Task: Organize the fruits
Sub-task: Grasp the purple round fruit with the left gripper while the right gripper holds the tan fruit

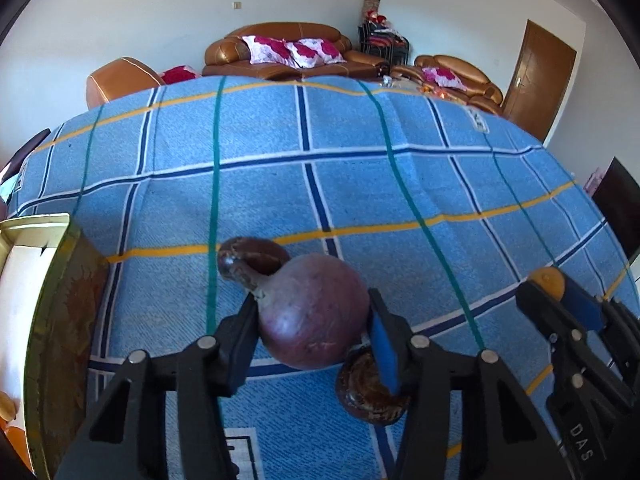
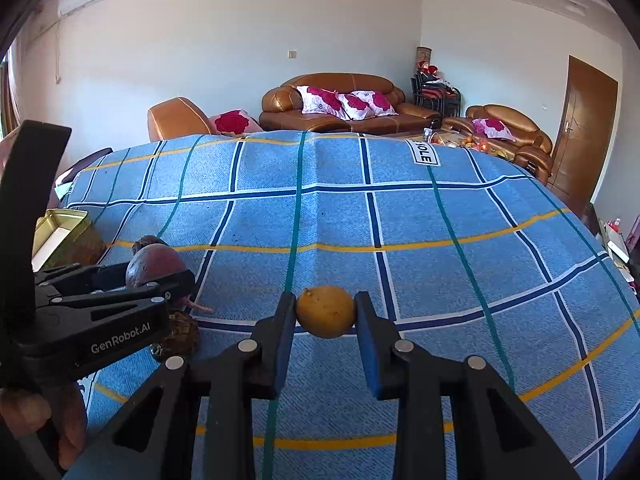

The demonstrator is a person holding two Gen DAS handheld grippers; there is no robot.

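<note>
Purple fruit is pinched in the level left claw, yellow fruit in the level right claw.

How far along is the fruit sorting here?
Early to midway. Done: nothing visibly sorted; the gold metal tin shows no fruit in its visible part. In hand: left gripper clamps a round purple fruit, right gripper a yellow-orange fruit. Left: two dark brown fruits on the blue checked cloth.

Gripped purple fruit, yellow fruit
</note>
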